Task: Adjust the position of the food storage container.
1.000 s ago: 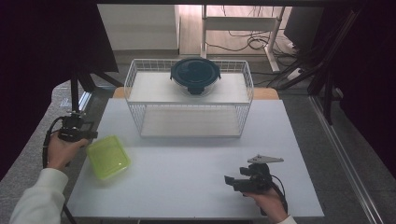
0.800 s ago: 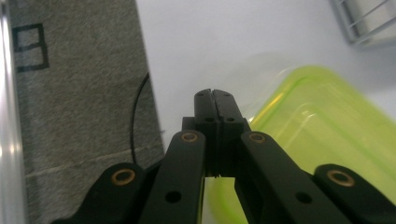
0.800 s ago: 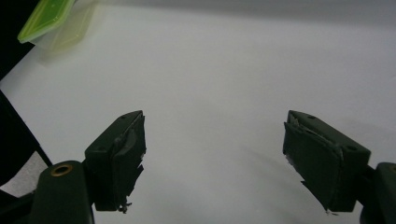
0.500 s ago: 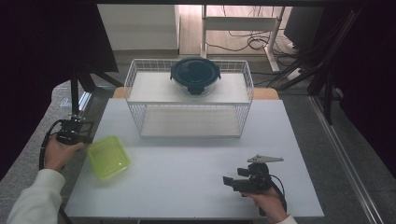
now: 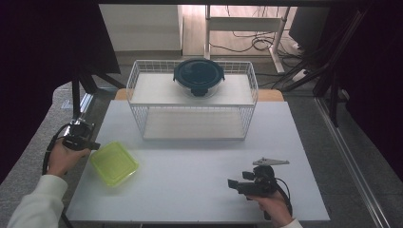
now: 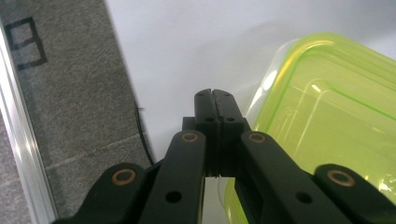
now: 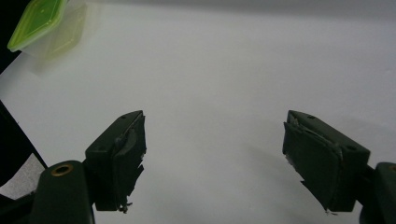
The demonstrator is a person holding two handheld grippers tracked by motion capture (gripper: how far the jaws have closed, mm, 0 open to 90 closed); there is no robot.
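The green box (image 5: pixel 114 163) sits near the left edge of the bench (image 5: pixel 199 190), toward the front. The left claw (image 5: pixel 89 144) is just beside the box's back left corner. In the left gripper view its two jaws are pressed tight together with nothing between them, and the tip (image 6: pixel 215 95) is next to the box's rim (image 6: pixel 327 116), not on it. I cannot tell if it touches the rim.

The right claw (image 5: pixel 231 184) rests low near the front right of the bench, well apart from the box. In the right gripper view its jaws stand wide apart with nothing between them, and the box (image 7: pixel 37 18) shows far off in the top corner.

I think the step in hand is getting hold of the box, and it is not done yet. Next, the left claw would need to open, slide one jaw over the rim and one outside it, and then close. The rim is thin and the box looks light, so it could slip away if pushed.

A wire basket (image 5: pixel 192 102) stands at the back of the bench with a dark round bowl with a lid (image 5: pixel 198 76) on top of it. Maybe the box goes there, but that is only a guess.

Some things are hard to see. The box is cut off at the edge of the left gripper view. I cannot tell if the box has a lid on or anything inside. The sides of the high view are very dark.
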